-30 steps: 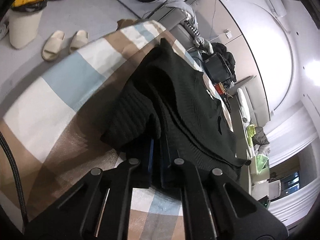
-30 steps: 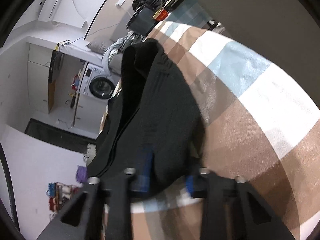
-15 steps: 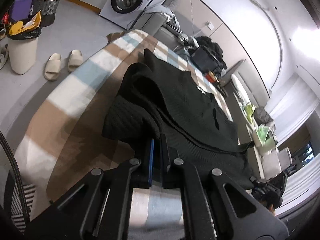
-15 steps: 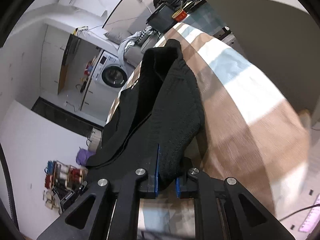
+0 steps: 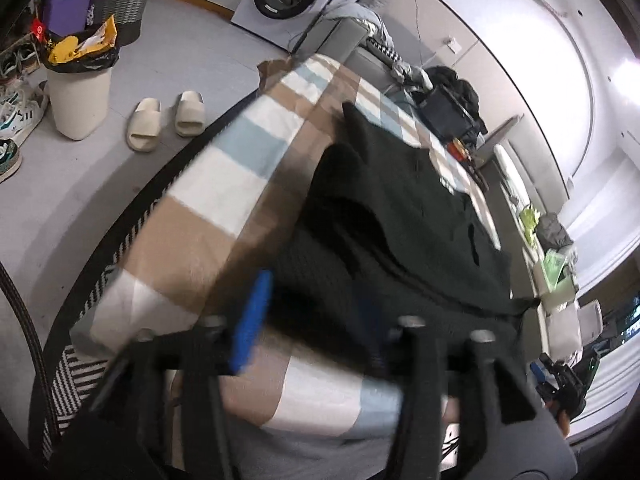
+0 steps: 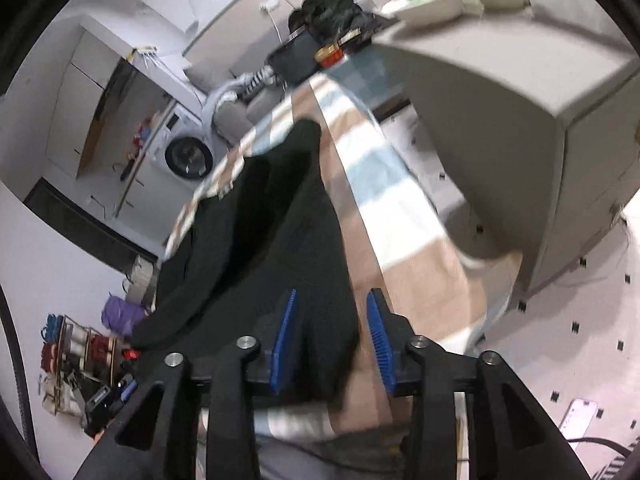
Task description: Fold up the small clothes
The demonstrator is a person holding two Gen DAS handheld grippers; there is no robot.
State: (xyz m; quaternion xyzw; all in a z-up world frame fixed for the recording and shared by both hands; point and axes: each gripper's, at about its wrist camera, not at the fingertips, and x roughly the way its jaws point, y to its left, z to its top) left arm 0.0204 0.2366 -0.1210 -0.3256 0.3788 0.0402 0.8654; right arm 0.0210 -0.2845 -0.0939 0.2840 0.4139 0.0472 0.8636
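Observation:
A black knit sweater [image 5: 420, 216] lies folded lengthwise on the table's checked cloth [image 5: 224, 184], its thick near fold toward me. My left gripper [image 5: 312, 320] hovers at that near fold with its jaws opening. The blue pads [image 5: 256, 312] stand apart and fabric lies loosely between them. In the right wrist view the sweater [image 6: 288, 240] narrows toward my right gripper [image 6: 332, 340], whose jaws are also opening. Its edge hangs between the blue pads [image 6: 380, 344], clear of the right one. The checked cloth [image 6: 384, 216] shows to the right of it.
Slippers [image 5: 164, 120], a lined bin [image 5: 78, 92], a washing machine [image 5: 288, 0] and a striped rug [image 5: 92, 320] lie left of the table. A grey cabinet [image 6: 520, 120] stands close on the right. Dark clutter [image 5: 444, 116] sits at the table's far end.
Both grippers were shut on the sweater's near fold; now their pads have parted and the fabric lies loose. Both hands have drawn back and risen a little.

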